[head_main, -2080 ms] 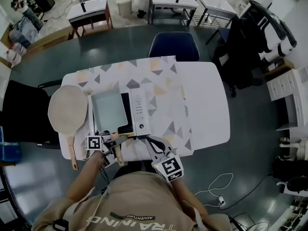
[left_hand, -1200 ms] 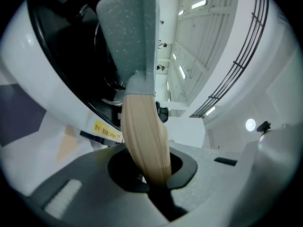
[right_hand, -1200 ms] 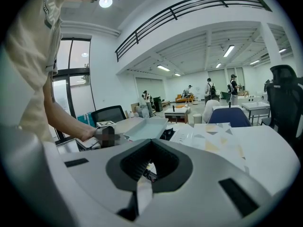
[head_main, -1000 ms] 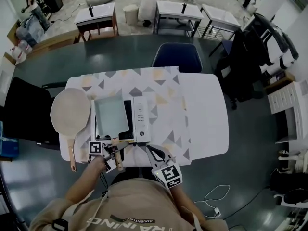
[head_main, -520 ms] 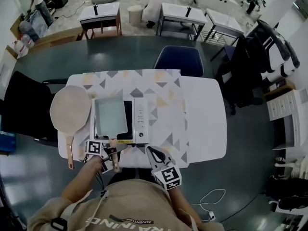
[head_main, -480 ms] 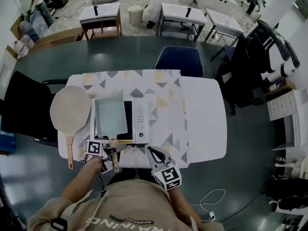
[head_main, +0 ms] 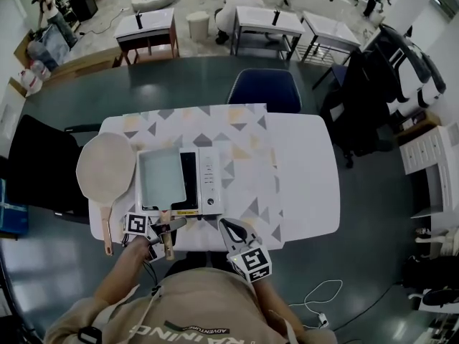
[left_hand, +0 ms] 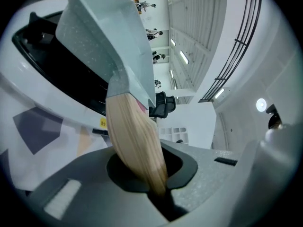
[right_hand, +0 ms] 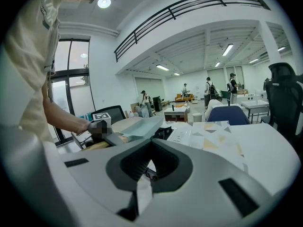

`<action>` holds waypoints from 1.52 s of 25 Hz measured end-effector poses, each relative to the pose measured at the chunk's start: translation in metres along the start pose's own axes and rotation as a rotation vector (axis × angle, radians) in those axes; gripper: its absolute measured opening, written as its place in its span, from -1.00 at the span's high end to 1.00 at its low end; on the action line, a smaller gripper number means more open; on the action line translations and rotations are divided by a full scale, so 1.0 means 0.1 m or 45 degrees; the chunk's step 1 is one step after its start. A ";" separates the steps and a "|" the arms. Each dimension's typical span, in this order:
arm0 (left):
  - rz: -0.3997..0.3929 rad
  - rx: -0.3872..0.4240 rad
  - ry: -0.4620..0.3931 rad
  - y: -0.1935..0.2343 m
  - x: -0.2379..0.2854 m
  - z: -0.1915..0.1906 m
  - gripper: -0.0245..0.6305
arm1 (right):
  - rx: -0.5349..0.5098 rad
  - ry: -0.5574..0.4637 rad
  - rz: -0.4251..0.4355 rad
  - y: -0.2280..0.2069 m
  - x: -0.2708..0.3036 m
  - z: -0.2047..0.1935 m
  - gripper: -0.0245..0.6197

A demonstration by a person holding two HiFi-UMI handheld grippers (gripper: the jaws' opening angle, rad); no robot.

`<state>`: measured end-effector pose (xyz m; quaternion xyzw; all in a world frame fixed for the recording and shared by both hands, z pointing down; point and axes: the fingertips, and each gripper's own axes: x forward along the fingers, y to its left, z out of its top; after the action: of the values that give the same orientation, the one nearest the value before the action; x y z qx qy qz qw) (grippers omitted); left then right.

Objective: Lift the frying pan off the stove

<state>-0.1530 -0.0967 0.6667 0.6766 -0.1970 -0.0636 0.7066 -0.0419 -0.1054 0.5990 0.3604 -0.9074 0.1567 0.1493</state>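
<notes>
Your left gripper [left_hand: 142,178] has its fingers [left_hand: 75,188] pinched tight on the wooden handle [left_hand: 135,136] of the frying pan [head_main: 159,178]. The handle runs up from the fingers to the pan, which is square and pale grey-green. The pan sits over the black top of the white stove [head_main: 208,181]. I cannot tell if its bottom touches the stove.

Your right gripper [right_hand: 144,183] hangs just beside the near edge of the desk [head_main: 308,178], to the right of the left one. Its fingers are almost pressed together, with only a thin slit between them, and they hold nothing.

The stove stands on a cloth with triangles [head_main: 244,138] that covers the left part of the desk. A round board with a long handle [head_main: 105,169] lies just left of the stove. A blue chair [head_main: 263,88] stands at the far side of the desk.
</notes>
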 end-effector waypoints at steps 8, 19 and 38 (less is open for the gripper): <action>0.079 0.073 0.041 0.09 -0.07 -0.12 0.87 | 0.016 -0.006 0.013 0.00 0.00 -0.03 0.93; 0.038 0.114 0.080 -0.16 -0.04 -0.15 0.87 | 0.012 -0.026 0.030 0.00 0.03 0.02 0.93; 0.027 0.186 0.139 -0.53 -0.01 -0.16 0.87 | -0.050 -0.033 0.023 -0.10 -0.02 0.10 0.93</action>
<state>-0.1388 -0.0851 0.6143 0.7266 -0.1697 -0.0046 0.6658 -0.0348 -0.1146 0.5909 0.3513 -0.9152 0.1357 0.1432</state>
